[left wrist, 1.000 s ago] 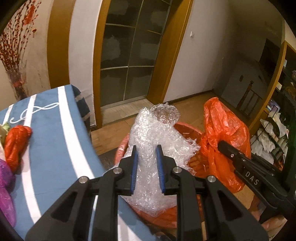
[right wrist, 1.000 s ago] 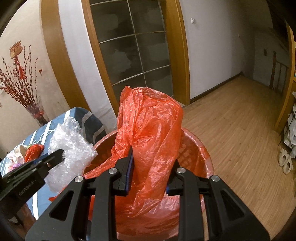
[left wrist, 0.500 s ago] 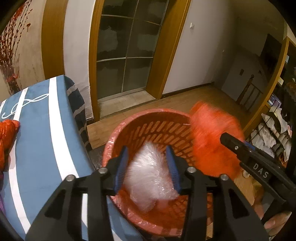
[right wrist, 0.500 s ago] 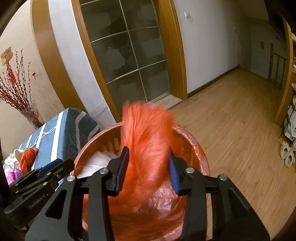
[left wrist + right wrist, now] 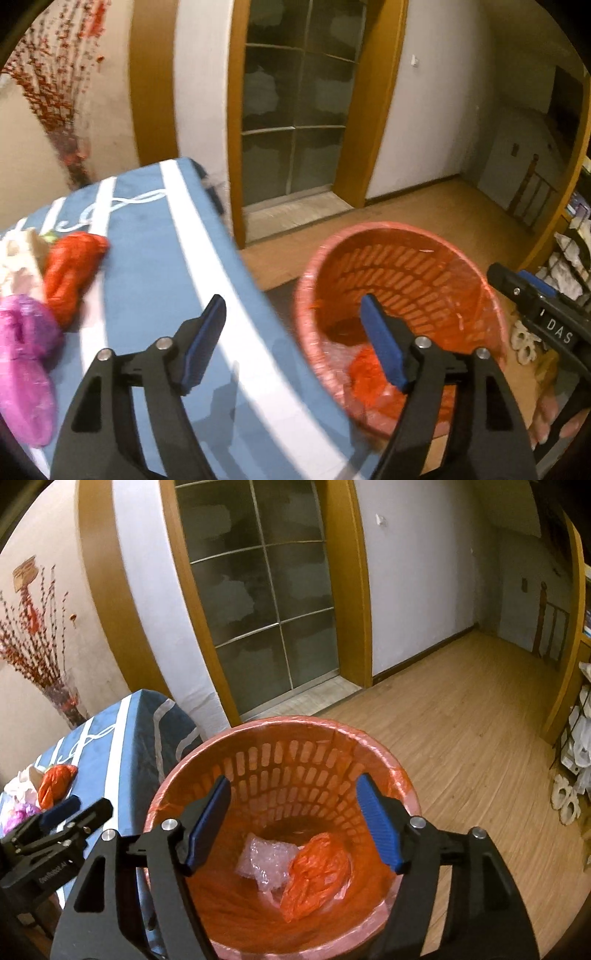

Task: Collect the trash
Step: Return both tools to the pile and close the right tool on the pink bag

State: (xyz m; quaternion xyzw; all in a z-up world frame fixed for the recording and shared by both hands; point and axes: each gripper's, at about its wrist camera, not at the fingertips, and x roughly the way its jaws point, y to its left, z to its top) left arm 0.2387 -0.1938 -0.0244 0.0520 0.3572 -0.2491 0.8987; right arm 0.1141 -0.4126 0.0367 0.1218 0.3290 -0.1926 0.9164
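Note:
The red slatted trash basket [image 5: 280, 727] stands on the floor beside the table. Inside it lie a wad of clear bubble wrap [image 5: 264, 862] and a crumpled orange plastic bag [image 5: 314, 875]. My right gripper [image 5: 293, 821] is open and empty above the basket. My left gripper [image 5: 295, 332] is open and empty, over the table edge next to the basket [image 5: 399, 236]. On the blue striped tablecloth [image 5: 155, 266] lie a red crumpled bag [image 5: 72, 266], a purple bag [image 5: 22, 354] and a pale wrapper [image 5: 16, 258].
Glass sliding doors with wooden frames [image 5: 258, 590] stand behind. Wooden floor [image 5: 461, 716] spreads to the right. A vase of red branches [image 5: 59, 698] stands at the table's far end. A shelf with white items [image 5: 580, 746] is at the right edge.
Both grippers opened and let go: the bubble wrap and the orange bag dropped into the basket. My left gripper swung left toward the table.

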